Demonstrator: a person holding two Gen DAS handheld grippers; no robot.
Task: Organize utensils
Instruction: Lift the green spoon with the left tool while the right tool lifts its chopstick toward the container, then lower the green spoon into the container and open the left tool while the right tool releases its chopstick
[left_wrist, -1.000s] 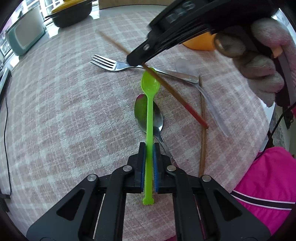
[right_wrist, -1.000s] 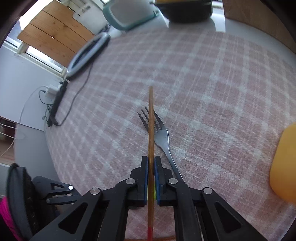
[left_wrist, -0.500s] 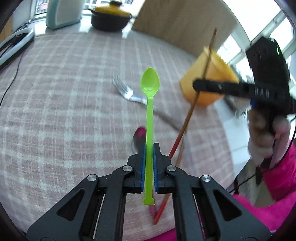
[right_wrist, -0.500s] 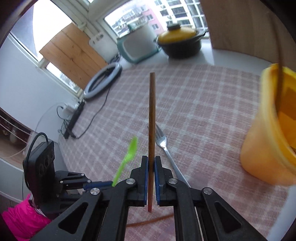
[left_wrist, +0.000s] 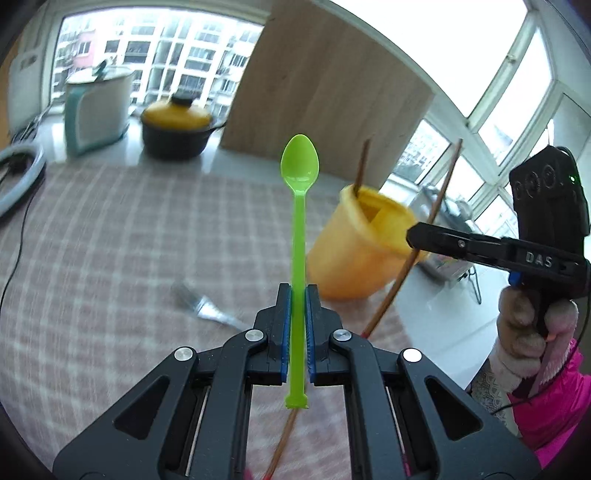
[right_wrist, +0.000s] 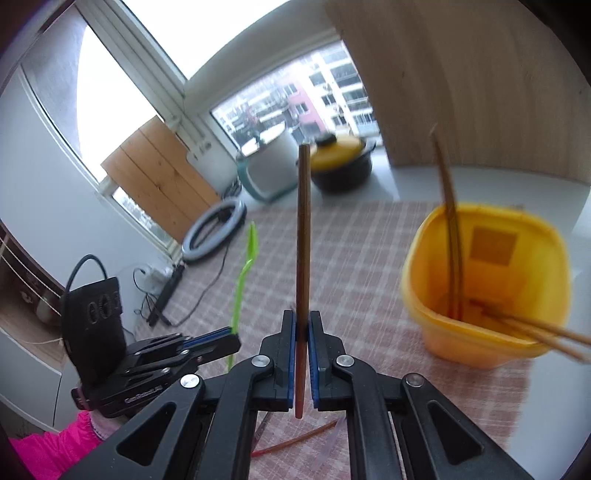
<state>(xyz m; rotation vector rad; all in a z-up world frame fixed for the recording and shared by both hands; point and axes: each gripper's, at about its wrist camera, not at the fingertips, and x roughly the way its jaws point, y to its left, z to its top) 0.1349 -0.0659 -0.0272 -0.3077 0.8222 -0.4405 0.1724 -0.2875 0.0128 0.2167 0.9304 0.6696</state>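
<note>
Green spoon (left_wrist: 298, 236) up in the air, pinched low on its handle by the left gripper (left_wrist: 298, 314), bowl upward, thin bright plastic that looks light and a bit bendy, so a hold near the middle of the handle seems safest. The right gripper (right_wrist: 303, 339) is clamped on a stiff, slim brown chopstick (right_wrist: 304, 236), held upright beside the yellow tub (right_wrist: 436, 280) where other sticks already stand.

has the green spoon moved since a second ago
Yes. The green spoon, clamped in the left gripper, has risen: its bowl lay by the fork on the table, and now stands high, level with the yellow cup rim.
</note>
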